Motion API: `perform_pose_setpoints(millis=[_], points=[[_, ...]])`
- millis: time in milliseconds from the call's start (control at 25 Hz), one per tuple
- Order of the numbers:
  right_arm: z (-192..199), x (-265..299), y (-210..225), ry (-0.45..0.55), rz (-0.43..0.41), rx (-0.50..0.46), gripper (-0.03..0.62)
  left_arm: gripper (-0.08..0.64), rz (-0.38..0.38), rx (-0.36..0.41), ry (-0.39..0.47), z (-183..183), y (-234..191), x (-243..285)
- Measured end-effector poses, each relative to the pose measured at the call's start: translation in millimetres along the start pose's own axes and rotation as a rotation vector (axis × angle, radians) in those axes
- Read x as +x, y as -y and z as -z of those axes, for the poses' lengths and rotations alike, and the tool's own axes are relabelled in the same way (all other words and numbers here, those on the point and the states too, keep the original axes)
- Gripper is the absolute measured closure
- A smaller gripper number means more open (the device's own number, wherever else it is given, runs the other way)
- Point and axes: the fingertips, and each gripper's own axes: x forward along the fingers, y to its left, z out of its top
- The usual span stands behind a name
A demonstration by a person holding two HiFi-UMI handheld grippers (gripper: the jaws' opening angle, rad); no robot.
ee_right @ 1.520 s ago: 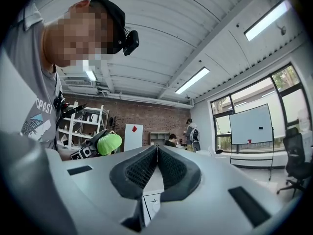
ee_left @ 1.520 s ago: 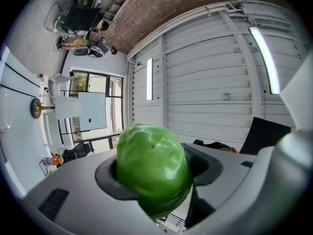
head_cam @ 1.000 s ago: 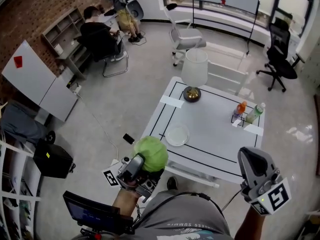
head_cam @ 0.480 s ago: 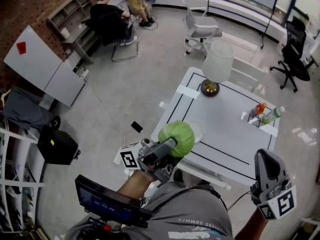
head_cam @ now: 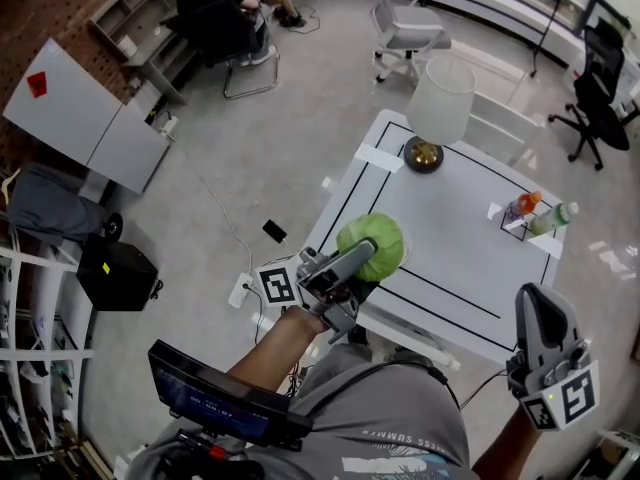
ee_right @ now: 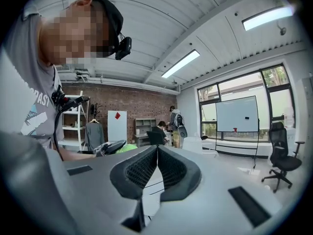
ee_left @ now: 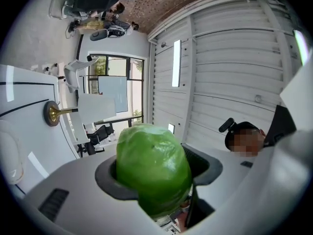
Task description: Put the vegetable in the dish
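Since a second ago our left gripper [head_cam: 366,260] has carried the cabbage [head_cam: 378,234] from off the near left corner of the white desk [head_cam: 450,248] to a spot above its surface. It is now inside the black line and covers the place where the dish showed earlier in the head view. We hold the green cabbage in the air between the fingers [head_cam: 350,259], which stand roughly half spread and press on its sides. In the left gripper view the round head fills the gap and bulges past both of them. At the left margin of that view the rim of a clear dish [ee_left: 10,153] lies on the desk, with the brass foot of a lamp [ee_left: 51,113] farther along.

Our right gripper [head_cam: 537,304] hangs low at the right, off the desk's near edge, much where it was. Its fingers are closed tip to tip on nothing. An orange bottle [head_cam: 522,206] stands just beside a green one [head_cam: 556,218] at the desk's right edge. A person [head_cam: 215,13] sits at a work table near the brick wall [head_cam: 60,8].
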Motion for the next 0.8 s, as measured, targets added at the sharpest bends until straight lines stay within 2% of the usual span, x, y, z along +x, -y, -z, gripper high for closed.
perform_pose_setpoints(millis=[240, 360, 600, 800], points=[[4, 7, 9, -0.003, 0.001, 0.018, 0.584, 0.284, -0.078, -0.024, -0.032, 7, -40, 0], [0, 15, 7, 0.016, -0.011, 0.043, 0.584, 0.284, -0.130, -0.011, -0.062, 6, -59, -4], [12, 8, 20, -0.039, 0.008, 0.011, 0.584, 0.284, -0.213, 0.019, -0.151, 20, -103, -2], [16, 6, 25, -0.043, 0.017, 0.018, 0.584, 0.284, -0.290, 0.017, -0.222, 33, -140, -9]])
